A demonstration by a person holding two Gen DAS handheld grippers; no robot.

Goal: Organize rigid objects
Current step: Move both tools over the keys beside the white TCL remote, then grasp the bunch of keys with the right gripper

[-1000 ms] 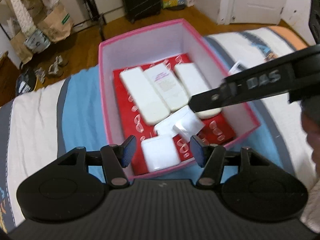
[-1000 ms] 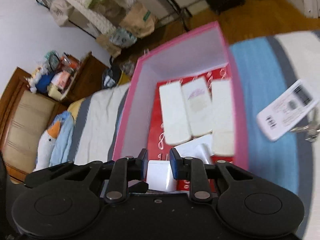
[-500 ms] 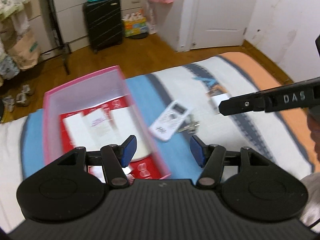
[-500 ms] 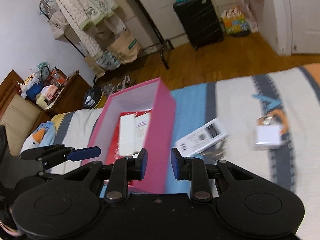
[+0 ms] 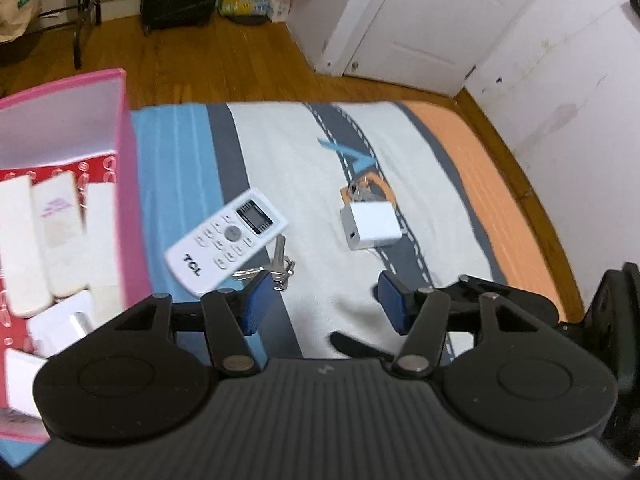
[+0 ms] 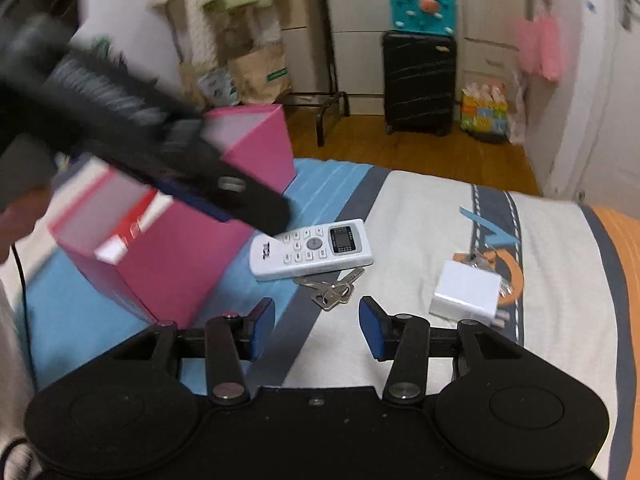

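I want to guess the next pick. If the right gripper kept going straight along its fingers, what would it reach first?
Most likely the keys, lying just ahead of the right gripper, whose empty jaws are opening. The white remote lies partly on them just beyond. Depth is unclear, so it might meet the bedspread first.

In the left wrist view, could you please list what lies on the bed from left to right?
pink box → white remote → keys → white charger
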